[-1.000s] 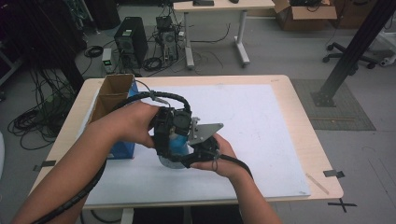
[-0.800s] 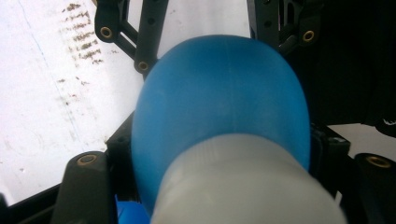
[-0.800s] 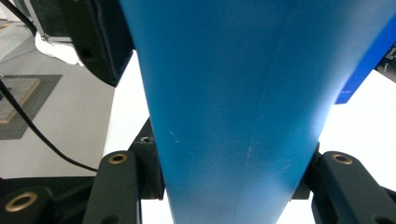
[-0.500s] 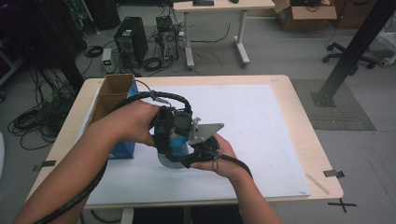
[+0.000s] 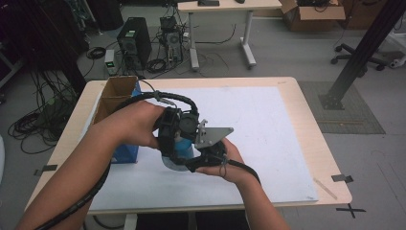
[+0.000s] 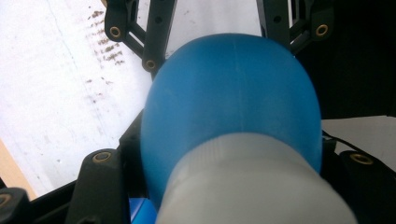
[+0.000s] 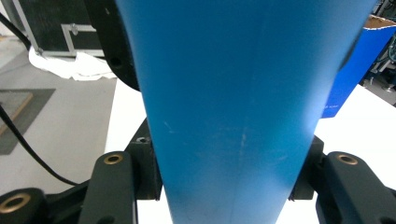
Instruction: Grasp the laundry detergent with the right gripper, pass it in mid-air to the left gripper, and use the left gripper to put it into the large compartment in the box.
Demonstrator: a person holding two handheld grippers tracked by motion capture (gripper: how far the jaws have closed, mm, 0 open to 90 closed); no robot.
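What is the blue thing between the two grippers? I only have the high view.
Observer: It looks like a bottle. The left gripper view shows a rounded blue body with a pale ribbed cap at the near end.
Operator: Is the left gripper actually gripping it?
Observer: Yes, the left gripper is shut, with its jaws either side of the cap end.
Operator: And the right one?
Observer: In the right gripper view, the right gripper has its jaws against both sides of the tapering blue body, though they have just been opening slightly.
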